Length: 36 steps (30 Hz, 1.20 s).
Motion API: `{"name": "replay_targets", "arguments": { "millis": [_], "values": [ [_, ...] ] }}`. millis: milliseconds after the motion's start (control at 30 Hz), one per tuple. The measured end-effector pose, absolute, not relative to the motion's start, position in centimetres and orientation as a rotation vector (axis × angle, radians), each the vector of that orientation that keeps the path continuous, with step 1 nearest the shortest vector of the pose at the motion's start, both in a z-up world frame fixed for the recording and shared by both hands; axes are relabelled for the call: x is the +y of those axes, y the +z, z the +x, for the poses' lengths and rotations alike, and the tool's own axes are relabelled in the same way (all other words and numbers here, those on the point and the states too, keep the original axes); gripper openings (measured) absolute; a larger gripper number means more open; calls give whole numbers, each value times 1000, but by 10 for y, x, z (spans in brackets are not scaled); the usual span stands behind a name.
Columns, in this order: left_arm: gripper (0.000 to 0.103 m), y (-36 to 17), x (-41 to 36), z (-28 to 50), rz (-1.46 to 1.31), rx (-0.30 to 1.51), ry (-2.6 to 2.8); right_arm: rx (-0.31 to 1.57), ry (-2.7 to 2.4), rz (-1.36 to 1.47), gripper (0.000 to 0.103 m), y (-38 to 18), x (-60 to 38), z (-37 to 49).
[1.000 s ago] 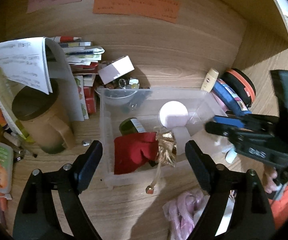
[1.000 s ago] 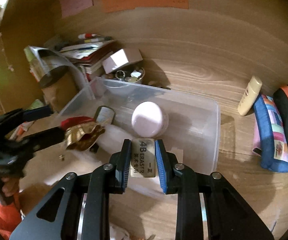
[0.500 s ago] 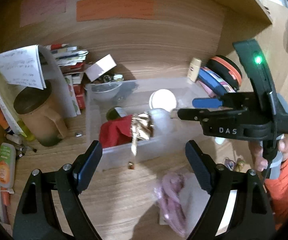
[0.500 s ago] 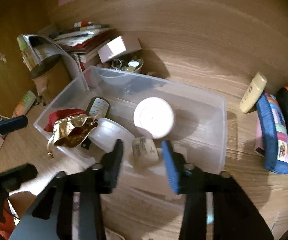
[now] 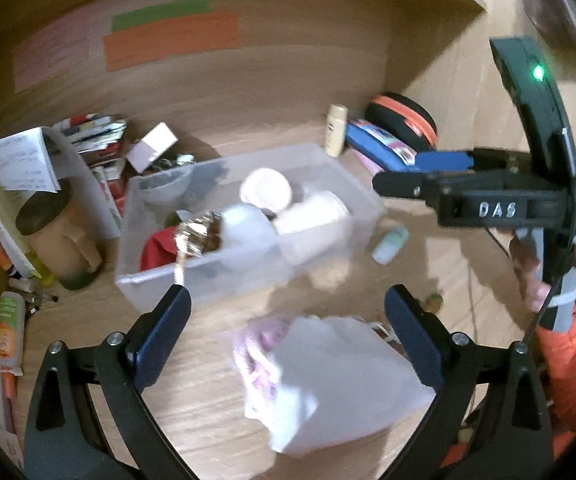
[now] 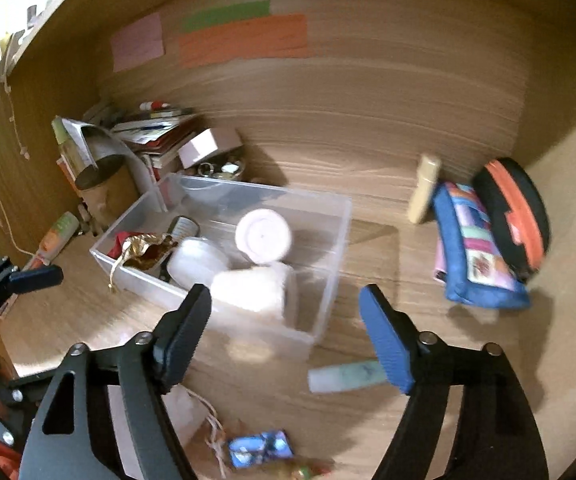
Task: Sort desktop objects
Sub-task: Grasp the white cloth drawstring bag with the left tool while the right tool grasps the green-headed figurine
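Observation:
A clear plastic bin (image 5: 207,270) (image 6: 330,236) stands mid-desk. It holds a red pouch (image 5: 155,249), a gold pouch (image 5: 197,234) (image 6: 147,246), a round white lid (image 5: 265,192) (image 6: 263,236) and white jars (image 5: 316,220) (image 6: 195,260). My left gripper (image 5: 285,306) hovers in front of the bin, its jaws opening with nothing between them. Below it lies a white plastic bag (image 5: 340,380) with something pink inside. My right gripper (image 6: 283,300) (image 5: 408,172) hangs near the bin's right front corner, jaws opening and empty. The picture is blurred by motion.
A pale green tube (image 6: 348,376) (image 5: 390,244) lies right of the bin. A blue pencil case (image 6: 476,256), a black-and-orange case (image 6: 516,208) and a cream bottle (image 6: 424,188) sit at the back right. A brown mug (image 5: 55,232), papers and books crowd the left.
My right gripper opened and let go of the eraser at the bin, then drew back. My left gripper pulled back from the bin, bringing the plastic bag into view.

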State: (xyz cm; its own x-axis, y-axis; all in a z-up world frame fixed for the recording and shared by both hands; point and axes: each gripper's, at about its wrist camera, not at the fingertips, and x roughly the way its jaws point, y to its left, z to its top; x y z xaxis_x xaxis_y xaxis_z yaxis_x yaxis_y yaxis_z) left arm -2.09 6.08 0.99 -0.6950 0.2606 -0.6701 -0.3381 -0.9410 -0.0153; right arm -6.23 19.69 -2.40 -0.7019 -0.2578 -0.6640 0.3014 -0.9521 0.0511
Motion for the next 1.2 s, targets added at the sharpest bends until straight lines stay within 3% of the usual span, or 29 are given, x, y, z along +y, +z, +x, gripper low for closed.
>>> {"name": "replay_targets", "arguments": {
  "millis": [300, 667, 867, 967, 1100, 1200],
  "values": [
    [98, -27, 96, -12, -1139, 287, 2557, 22, -2648, 1069, 79, -49, 231, -36],
    [99, -61, 94, -15, -1233, 273, 2527, 5, -2525, 1194, 78, -105, 242, -3],
    [98, -62, 96, -12, -1181, 269, 2563, 77, -2488, 1240, 56, -122, 227, 2],
    [88, -60, 93, -11, -1156, 272, 2589, 131, -2503, 1243, 41, -127, 221, 2],
    [59, -49, 86, -7, -1119, 249, 2614, 129, -2512, 1241, 39, -126, 222, 2],
    [50, -42, 81, -8, -1109, 222, 2615, 89, -2531, 1216, 39, -118, 228, 2]
  ]
}}
